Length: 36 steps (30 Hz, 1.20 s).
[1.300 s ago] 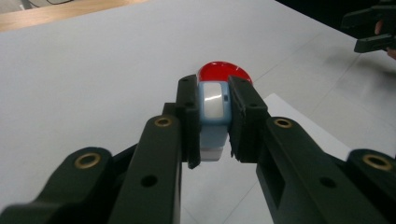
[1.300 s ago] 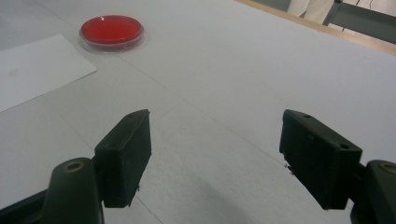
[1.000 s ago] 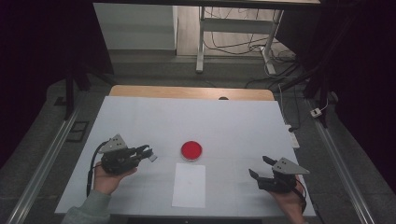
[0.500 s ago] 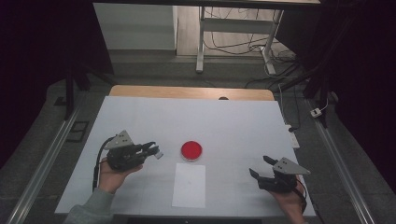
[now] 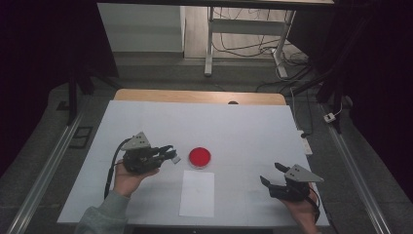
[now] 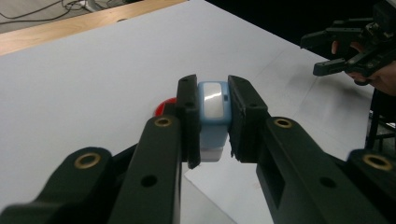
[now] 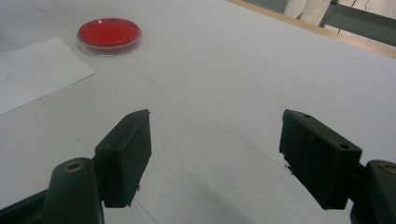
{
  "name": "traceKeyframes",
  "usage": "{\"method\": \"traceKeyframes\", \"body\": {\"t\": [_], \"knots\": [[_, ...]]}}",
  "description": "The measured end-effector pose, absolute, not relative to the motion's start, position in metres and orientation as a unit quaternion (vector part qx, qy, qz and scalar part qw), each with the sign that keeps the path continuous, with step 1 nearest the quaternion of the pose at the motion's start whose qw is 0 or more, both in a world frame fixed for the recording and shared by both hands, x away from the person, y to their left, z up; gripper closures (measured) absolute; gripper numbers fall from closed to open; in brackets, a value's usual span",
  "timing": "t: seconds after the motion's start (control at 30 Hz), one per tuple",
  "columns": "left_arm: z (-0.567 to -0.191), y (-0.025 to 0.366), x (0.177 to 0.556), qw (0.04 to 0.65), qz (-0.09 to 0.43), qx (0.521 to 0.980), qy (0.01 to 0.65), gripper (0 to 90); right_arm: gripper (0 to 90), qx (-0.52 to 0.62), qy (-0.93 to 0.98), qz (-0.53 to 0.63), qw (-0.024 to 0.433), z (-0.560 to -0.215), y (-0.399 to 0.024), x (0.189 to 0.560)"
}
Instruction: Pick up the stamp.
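Observation:
My left gripper [image 5: 171, 153] is shut on a small light-blue and white block [image 6: 213, 116], held just left of the red round dish [image 5: 200, 157]. In the left gripper view the block sits clamped between both black jaws, with the red dish [image 6: 163, 107] partly hidden behind the left jaw. My right gripper [image 5: 272, 174] rests low at the table's front right, its jaws wide open with nothing between them. The right gripper view has the red dish [image 7: 109, 34] at upper left, far from the open jaws [image 7: 215, 151].
A white sheet of paper [image 5: 197, 193] lies on the white table [image 5: 243, 131] just in front of the dish; its corner [image 7: 37, 70] also lies left of my right gripper. A wooden strip [image 5: 195, 96] runs along the far edge. Metal rails flank both sides.
My left gripper has moved right and slightly up toward the red dish, carrying the block. The right gripper has stayed where it was.

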State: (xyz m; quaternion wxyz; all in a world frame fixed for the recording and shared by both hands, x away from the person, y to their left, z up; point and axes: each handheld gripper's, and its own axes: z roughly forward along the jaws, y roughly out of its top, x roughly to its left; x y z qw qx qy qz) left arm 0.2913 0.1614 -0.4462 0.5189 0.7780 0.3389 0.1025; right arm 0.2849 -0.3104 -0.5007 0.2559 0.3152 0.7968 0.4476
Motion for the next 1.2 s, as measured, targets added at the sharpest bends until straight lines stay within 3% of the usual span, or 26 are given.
{"method": "traceKeyframes", "body": {"t": [0.4, 1.2], "knots": [[-0.449, 0.129, 0.3, 0.529, 0.081, 0.784, 0.314, 75.5, 24.8, 0.315, 0.798, 0.447, 0.254, -0.502, -0.31, 0.285], [-0.458, 0.105, 0.298, 0.522, 0.065, 0.796, 0.301, 75.5, 25.5, 0.312, 0.803, 0.441, 0.252, -0.504, -0.305, 0.286]]}}
